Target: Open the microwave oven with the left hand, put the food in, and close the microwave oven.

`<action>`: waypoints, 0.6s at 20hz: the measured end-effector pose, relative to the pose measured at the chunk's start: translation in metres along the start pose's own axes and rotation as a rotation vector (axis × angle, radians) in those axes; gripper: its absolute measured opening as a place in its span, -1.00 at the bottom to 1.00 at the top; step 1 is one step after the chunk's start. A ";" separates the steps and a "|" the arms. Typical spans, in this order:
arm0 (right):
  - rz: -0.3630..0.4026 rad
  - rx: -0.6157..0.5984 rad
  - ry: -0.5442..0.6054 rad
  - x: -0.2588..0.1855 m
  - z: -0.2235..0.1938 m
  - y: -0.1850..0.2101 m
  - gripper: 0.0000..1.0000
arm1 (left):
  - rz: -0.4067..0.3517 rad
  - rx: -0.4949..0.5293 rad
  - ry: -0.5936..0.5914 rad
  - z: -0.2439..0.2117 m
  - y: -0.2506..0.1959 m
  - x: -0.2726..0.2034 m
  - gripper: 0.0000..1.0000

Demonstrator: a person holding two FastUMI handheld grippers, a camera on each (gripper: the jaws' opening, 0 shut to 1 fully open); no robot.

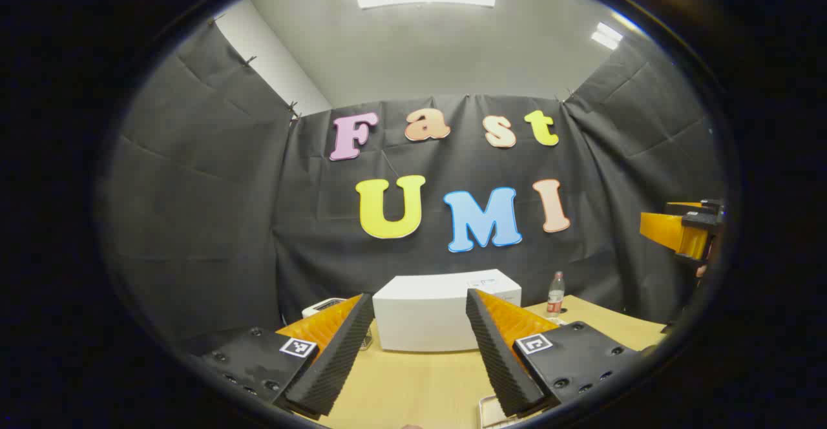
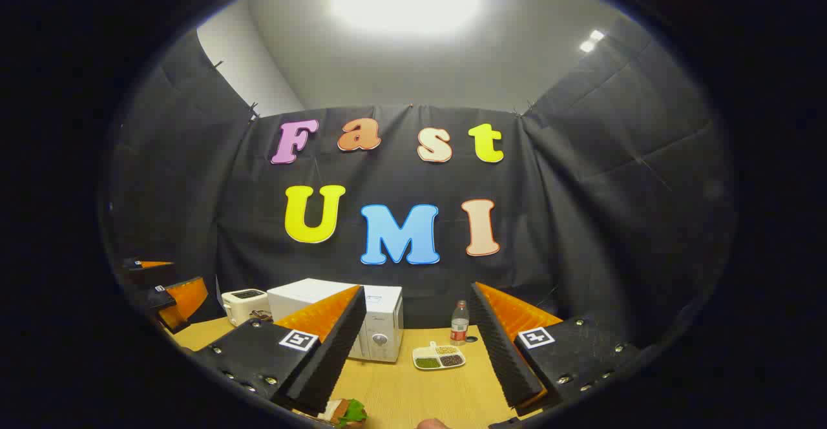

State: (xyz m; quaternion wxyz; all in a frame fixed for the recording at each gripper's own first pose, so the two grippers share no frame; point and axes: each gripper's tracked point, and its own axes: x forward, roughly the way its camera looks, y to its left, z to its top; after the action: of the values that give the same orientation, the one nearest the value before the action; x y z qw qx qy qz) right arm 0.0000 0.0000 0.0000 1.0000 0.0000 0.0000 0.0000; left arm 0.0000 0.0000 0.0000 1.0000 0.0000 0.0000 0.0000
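Observation:
The white microwave stands on the wooden table straight ahead of my left gripper, which is open and hangs above the table short of it. In the right gripper view the microwave shows its knob panel, and its door looks closed. A sandwich with green leaves lies on the table just below my right gripper, which is open with nothing between its fingers. The left gripper shows at that view's far left, and the right gripper shows at the left gripper view's right edge.
A white toaster stands left of the microwave. A small bottle with a red label and a divided dish of beans sit to the microwave's right. A pale tray edge lies under my left gripper.

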 end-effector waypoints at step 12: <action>0.016 0.001 0.016 0.002 -0.008 -0.018 0.93 | -0.008 0.005 -0.013 0.009 -0.028 0.002 0.92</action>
State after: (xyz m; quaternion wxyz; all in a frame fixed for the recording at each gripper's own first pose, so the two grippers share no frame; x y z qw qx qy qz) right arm 0.0024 -0.0176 -0.0083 0.9999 0.0005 0.0081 0.0079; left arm 0.0021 -0.0283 0.0088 1.0000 0.0026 -0.0064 -0.0041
